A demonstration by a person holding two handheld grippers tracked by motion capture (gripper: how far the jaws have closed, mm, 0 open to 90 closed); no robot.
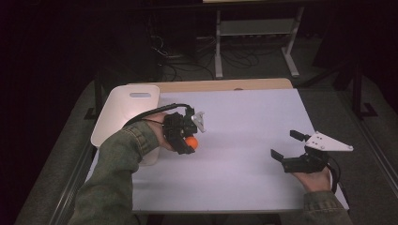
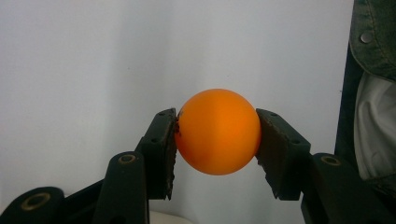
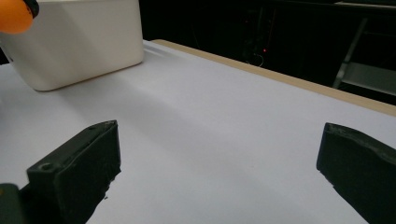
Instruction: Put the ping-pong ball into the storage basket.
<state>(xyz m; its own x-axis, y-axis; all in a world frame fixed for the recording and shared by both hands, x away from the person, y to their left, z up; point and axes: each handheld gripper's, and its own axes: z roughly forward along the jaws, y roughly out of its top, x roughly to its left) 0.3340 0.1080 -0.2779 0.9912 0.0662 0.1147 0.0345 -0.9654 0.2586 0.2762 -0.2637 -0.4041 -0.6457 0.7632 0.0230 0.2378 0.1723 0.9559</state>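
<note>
- Left hand-held gripper, in the high view, clamps an orange ball above the white desk, just beside the white bin; the right hand-held gripper sits well away from the bin, jaws spread, nothing between them.
- Left gripper view: both pads press the ball's sides.
- Right gripper view: jaws gape over bare desk, bin beyond.

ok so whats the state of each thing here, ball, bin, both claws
ball: clamped between the left claw's pads, held off the table
left claw: shut on the ball
right claw: open, nothing between the jaws, low over the table
bin: upright at the table's left edge, top open, inside not visible
table: white top, bare between the claws
</note>
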